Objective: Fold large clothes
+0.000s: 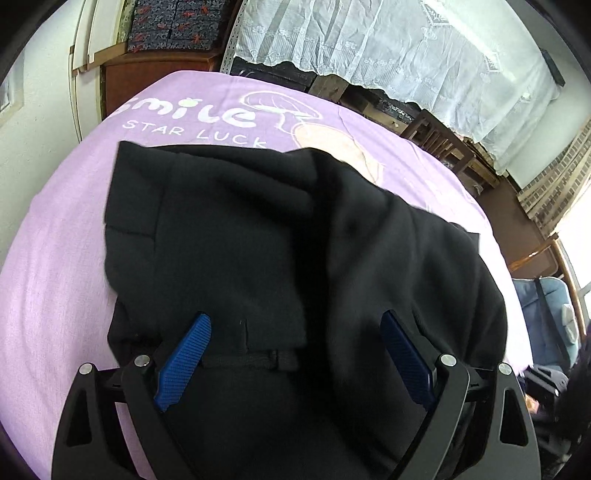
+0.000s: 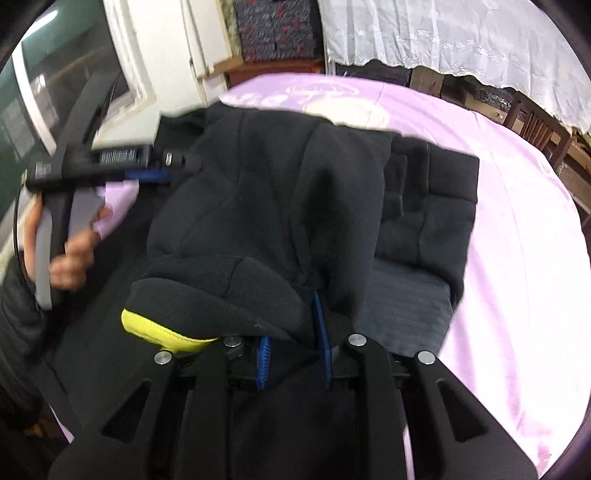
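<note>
Up close, the right gripper (image 2: 291, 343), a black two-finger tool with blue ribbed pads (image 2: 319, 332), has its jaws close together with a fold of the black fleece garment (image 2: 266, 206) lying between them; whether the pads press on the cloth cannot be told. A rolled edge of that garment bulges just left of the pads, showing a strip of bright yellow lining (image 2: 162, 332). Beyond the fingers the dark cloth spreads in a bunched heap over the lilac bedsheet (image 2: 517, 240), with a quilted black panel and a grey ribbed patch showing on its right side.

The left gripper (image 1: 295, 336), the same kind of black tool, has its blue pads (image 1: 184, 354) wide apart above the garment, with nothing pinched between them; a thin black cord or belt loop (image 1: 251, 360) runs across the cloth between the fingers. In the right wrist view this left gripper appears at the far left edge of the garment, held by a hand (image 2: 70, 258) around its grey grip, next to a dark puffy sleeve (image 2: 18, 325).

Farther out, the sheet bears white lettering and a pale mushroom drawing (image 1: 280, 107). Past the bed stand a wooden cabinet (image 1: 147, 74), a stack of dark patterned fabric (image 1: 173, 26), a white lace curtain (image 1: 388, 48) and wooden chairs (image 1: 443, 144).
</note>
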{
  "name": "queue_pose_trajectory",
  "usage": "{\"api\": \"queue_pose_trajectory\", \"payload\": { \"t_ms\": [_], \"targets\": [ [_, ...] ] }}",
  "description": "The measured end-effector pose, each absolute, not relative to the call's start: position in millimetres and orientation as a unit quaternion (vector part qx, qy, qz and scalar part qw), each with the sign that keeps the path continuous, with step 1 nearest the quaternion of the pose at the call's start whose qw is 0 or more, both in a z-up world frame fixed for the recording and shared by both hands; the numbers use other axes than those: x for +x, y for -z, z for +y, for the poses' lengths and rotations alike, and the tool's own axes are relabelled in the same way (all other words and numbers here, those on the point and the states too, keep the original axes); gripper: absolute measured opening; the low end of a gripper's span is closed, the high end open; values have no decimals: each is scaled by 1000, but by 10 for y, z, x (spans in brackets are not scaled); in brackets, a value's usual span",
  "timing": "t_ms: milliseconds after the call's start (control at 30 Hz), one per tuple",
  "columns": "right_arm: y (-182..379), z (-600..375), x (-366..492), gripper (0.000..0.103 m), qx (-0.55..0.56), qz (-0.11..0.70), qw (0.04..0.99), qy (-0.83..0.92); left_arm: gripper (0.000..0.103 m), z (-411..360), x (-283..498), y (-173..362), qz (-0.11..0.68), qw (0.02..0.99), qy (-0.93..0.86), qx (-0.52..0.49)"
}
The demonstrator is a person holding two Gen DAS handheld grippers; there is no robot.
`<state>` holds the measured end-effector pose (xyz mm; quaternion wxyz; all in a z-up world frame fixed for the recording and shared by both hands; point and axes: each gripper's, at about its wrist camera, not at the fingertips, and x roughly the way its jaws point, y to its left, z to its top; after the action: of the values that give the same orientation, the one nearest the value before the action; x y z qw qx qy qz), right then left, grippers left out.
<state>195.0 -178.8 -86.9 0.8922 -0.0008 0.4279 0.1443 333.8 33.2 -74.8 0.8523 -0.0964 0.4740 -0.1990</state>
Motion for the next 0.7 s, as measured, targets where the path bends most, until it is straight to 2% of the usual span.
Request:
{"api": "queue_pose_trajectory", "payload": {
  "t_ms": [133, 300, 467, 567, 600, 633, 667, 700],
  "targets": [
    [766, -1832, 1989, 22, 34, 395, 905, -153, 94, 461, 3167, 700, 473, 835, 246, -141],
    [794, -1706, 2076, 23, 12, 390, 908, -154, 94, 444, 2931, 881, 508, 787, 304, -176],
    [801, -1644, 2007, 25, -38, 370, 916, -153, 94, 362, 2807, 1002, 527, 746, 349, -211],
    [835, -1553, 1965, 33, -120, 366, 914, -123, 94, 372, 2801, 1010, 525, 758, 330, -202],
    [863, -1517, 1923, 44, -156, 360, 913, -109, 94, 387, 2796, 999, 523, 758, 330, -207],
    [891, -1494, 1862, 69, -188, 352, 912, -98, 94, 418, 2792, 993, 520, 760, 328, -211],
    [924, -1466, 1766, 82, -224, 340, 909, -88, 94, 454, 2793, 988, 518, 762, 325, -214],
    [946, -1460, 1662, 91, -246, 327, 908, -92, 94, 479, 2797, 991, 516, 763, 322, -217]
  ]
}}
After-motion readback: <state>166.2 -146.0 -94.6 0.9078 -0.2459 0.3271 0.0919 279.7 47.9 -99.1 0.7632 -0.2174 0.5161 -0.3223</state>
